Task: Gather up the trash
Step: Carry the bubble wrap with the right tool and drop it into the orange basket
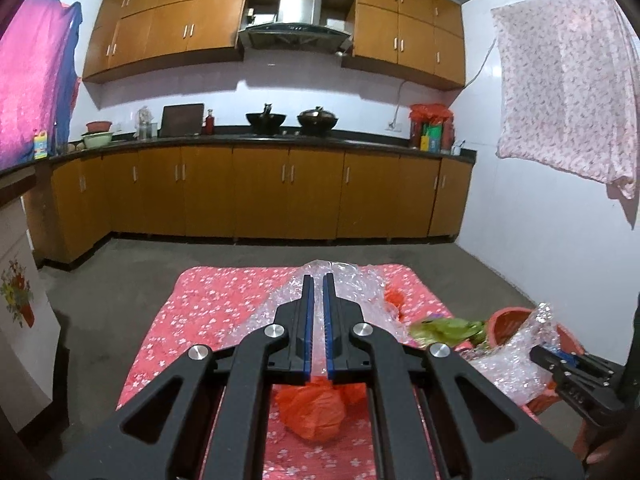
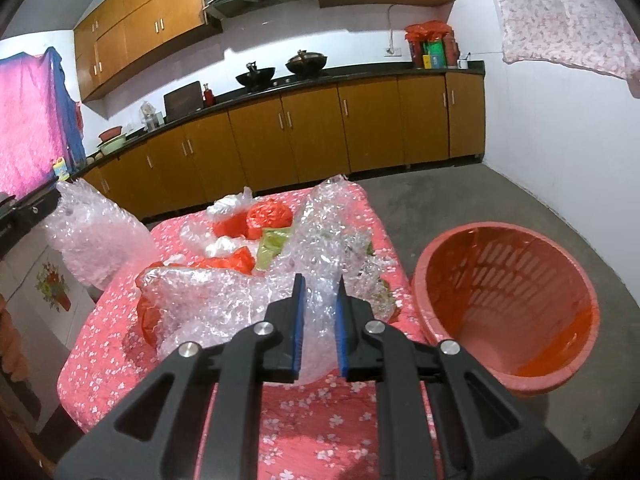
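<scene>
My left gripper (image 1: 319, 278) is shut on a sheet of clear bubble wrap (image 1: 276, 304), held up above the table; the same sheet shows at the left of the right wrist view (image 2: 92, 232). My right gripper (image 2: 319, 280) is shut on another piece of bubble wrap (image 2: 320, 240), also seen in the left wrist view (image 1: 516, 364). Orange plastic bags (image 2: 266, 216) (image 1: 310, 404), a green wrapper (image 2: 274, 246) and white plastic (image 2: 228, 204) lie on the table with the pink flowered cloth (image 2: 120, 352). An empty orange-red basket (image 2: 512, 300) stands tilted at the table's right.
Brown kitchen cabinets (image 1: 260, 192) and a dark counter with two woks (image 1: 318, 120) run along the far wall. Grey floor (image 1: 120, 280) lies between table and cabinets. A white cabinet with a flower sticker (image 1: 18, 292) stands at the left. A pink cloth (image 1: 568, 92) hangs on the right wall.
</scene>
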`<state>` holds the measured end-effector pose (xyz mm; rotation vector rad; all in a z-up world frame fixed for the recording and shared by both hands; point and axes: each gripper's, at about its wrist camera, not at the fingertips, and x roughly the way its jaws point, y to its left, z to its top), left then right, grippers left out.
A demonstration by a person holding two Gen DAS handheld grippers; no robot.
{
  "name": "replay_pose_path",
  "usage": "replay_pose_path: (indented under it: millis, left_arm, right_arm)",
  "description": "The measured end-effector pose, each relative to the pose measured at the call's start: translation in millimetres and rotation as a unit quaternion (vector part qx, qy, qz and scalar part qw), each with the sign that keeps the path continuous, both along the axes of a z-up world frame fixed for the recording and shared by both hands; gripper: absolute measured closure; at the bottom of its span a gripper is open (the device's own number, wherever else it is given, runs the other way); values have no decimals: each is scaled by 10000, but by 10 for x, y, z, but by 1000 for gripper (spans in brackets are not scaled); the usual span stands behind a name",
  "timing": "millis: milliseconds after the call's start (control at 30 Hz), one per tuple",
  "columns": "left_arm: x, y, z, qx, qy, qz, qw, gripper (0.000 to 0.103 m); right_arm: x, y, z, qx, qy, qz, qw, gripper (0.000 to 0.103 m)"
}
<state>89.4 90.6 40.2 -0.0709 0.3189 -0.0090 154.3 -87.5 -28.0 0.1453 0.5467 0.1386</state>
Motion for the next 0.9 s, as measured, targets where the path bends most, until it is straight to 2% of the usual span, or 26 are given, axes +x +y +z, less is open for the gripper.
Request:
replay_pose_path:
  millis: [500, 900]
  left_arm:
    - [16, -401, 219, -229, -206, -726, 9969, 99]
    - [152, -1016, 435, -476, -302, -1584, 9858, 99]
  right_arm:
    - [-94, -448, 160, -26, -219, -530, 9984, 89]
    - [-165, -1127, 383, -332, -422, -1414, 9885, 89]
